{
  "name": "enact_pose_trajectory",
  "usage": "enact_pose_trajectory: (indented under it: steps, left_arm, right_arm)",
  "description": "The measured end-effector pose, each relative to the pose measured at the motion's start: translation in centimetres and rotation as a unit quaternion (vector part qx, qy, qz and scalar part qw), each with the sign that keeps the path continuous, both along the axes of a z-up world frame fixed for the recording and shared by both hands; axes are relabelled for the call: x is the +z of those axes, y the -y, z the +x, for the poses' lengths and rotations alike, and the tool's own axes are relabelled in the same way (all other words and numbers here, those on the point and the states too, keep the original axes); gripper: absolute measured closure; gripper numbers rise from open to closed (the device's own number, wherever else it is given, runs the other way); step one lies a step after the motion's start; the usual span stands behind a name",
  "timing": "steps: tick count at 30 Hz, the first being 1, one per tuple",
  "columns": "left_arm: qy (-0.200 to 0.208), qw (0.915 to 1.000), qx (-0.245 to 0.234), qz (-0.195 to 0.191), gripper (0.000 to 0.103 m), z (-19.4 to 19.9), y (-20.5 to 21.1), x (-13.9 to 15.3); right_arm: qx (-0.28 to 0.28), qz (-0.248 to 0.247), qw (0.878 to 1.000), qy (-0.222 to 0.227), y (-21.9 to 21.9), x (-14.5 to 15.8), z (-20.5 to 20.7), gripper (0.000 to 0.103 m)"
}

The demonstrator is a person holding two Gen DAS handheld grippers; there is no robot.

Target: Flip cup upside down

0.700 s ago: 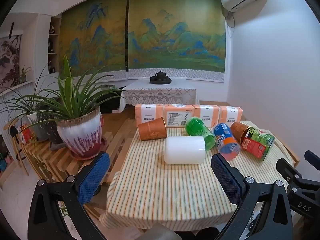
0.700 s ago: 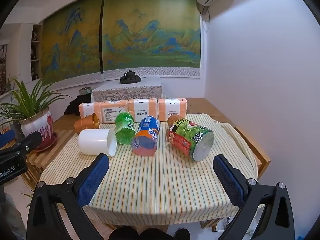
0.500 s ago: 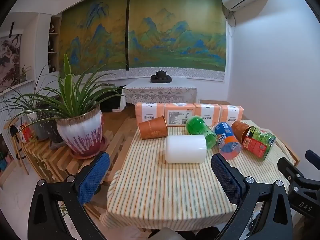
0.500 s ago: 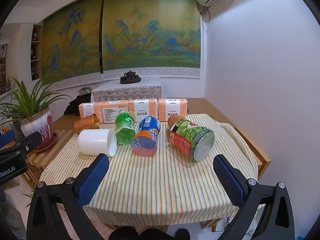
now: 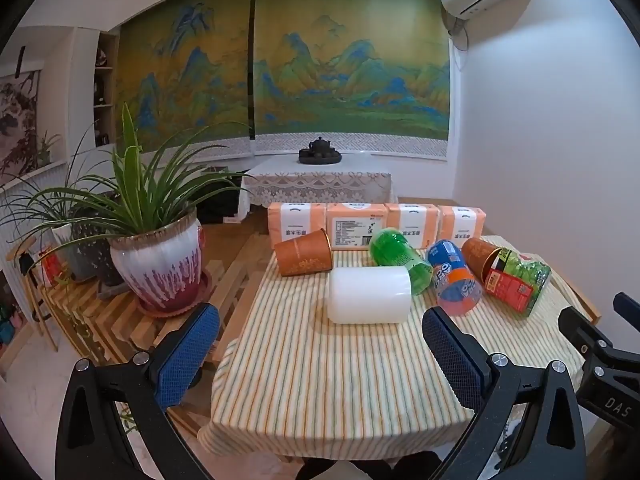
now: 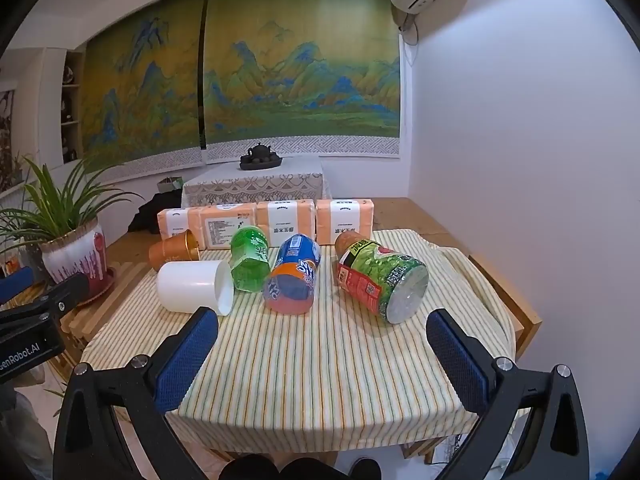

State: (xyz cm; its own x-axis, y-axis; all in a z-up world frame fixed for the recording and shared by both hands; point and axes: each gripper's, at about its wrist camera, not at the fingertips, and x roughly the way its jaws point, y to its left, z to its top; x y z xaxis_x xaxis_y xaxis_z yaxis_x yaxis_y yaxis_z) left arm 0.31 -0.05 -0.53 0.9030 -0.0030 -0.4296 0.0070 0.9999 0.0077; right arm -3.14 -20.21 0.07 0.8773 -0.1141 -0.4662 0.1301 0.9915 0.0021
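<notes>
A white cup lies on its side on the striped tablecloth, its mouth to the right; it also shows in the right wrist view. An orange paper cup lies on its side behind it. Cut bottle cups lie beside them: green, blue and orange, green and red. My left gripper is open and empty, held short of the white cup. My right gripper is open and empty, near the table's front edge.
Several orange tissue packs stand in a row along the table's back. A potted plant stands on a slatted wooden bench at the left. A white wall runs along the right. A lace-covered table with a teapot stands further back.
The left gripper has crept slightly forward toward the table. The right gripper and the cups have not visibly moved.
</notes>
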Motion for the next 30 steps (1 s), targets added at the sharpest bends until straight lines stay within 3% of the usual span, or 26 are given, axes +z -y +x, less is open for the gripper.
enact_pose_trajectory:
  steps: [30]
  left_arm:
    - [-0.02,0.9998,-0.002,0.006,0.0,1.1,0.1,-1.4]
  right_arm:
    - [0.005,-0.004,1.0,-0.007,-0.3,-0.5,0.6,0.0]
